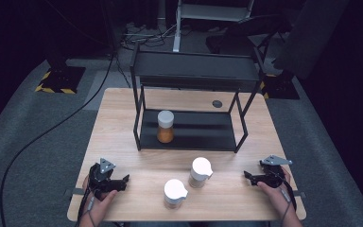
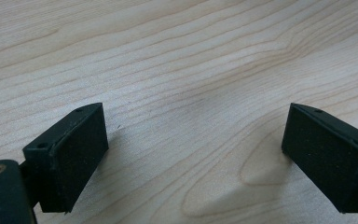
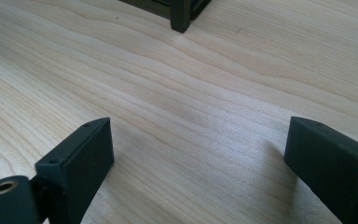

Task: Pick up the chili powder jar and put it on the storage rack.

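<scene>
A black two-level rack (image 1: pixel 194 71) stands at the back of the wooden table (image 1: pixel 123 137). On its lower shelf sits a jar (image 1: pixel 165 126) of orange powder with a white lid. Two more white-lidded jars stand on the table in front: one (image 1: pixel 200 172) near the middle, one (image 1: pixel 175 193) closer to the front edge. My left gripper (image 1: pixel 121 181) rests at the front left, open, with bare wood between its pads (image 2: pixel 74 154). My right gripper (image 1: pixel 248 178) rests at the front right, open as well, its pads (image 3: pixel 79 163) wide apart over bare wood.
A rack leg (image 3: pixel 181 15) stands ahead of the right gripper. A small dark round disc (image 1: pixel 217 103) lies on the table behind the rack's right side. Cables run across the grey floor at the left.
</scene>
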The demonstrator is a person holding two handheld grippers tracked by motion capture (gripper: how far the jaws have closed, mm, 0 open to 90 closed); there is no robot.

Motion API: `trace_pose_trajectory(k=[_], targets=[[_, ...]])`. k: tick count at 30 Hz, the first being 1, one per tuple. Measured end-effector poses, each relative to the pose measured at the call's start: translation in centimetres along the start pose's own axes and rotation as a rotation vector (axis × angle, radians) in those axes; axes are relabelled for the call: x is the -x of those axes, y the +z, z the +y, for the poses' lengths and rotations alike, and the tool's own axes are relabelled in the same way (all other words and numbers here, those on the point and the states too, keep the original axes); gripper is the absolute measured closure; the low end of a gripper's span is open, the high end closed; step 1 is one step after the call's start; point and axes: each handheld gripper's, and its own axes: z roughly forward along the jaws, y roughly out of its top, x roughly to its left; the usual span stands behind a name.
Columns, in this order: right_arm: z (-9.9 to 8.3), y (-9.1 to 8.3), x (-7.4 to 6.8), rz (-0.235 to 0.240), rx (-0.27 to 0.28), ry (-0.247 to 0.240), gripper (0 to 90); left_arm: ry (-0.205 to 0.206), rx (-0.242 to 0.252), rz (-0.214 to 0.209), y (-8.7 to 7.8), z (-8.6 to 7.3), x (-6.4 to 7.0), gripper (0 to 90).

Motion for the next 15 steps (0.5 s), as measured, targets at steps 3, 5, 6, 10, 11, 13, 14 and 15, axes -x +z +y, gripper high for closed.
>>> trace_pose_trajectory(k=[3,5,6,10,11,13,14,15], targets=[[0.0,0.0,0.0,0.001,0.0,0.001,8.1,0.0,0.0,0.0,0.0,0.0,0.0,6.6],[0.0,0.0,0.0,0.002,0.0,0.002,8.0,0.0,0.0,0.0,0.0,0.0,0.0,6.6],[0.0,0.0,0.1,0.005,0.003,0.007,8.0,-0.001,-0.001,0.0,0.0,0.0,0.0,6.6],[0.0,-0.3,0.2,0.025,0.013,0.045,8.0,0.0,0.0,0.0,0.0,0.0,0.0,6.6],[0.1,-0.5,0.2,0.021,0.015,0.04,8.0,0.0,0.0,0.0,0.0,0.0,0.0,6.6],[0.3,-0.9,0.1,0.015,0.023,0.034,8.0,0.0,0.0,0.0,0.0,0.0,0.0,6.6],[0.5,-1.1,0.0,0.015,0.03,0.033,8.0,0.0,0.0,0.0,0.0,0.0,0.0,6.6],[0.6,-1.3,0.0,0.016,0.035,0.036,8.0,0.0,0.0,0.0,0.0,0.0,0.0,6.6]])
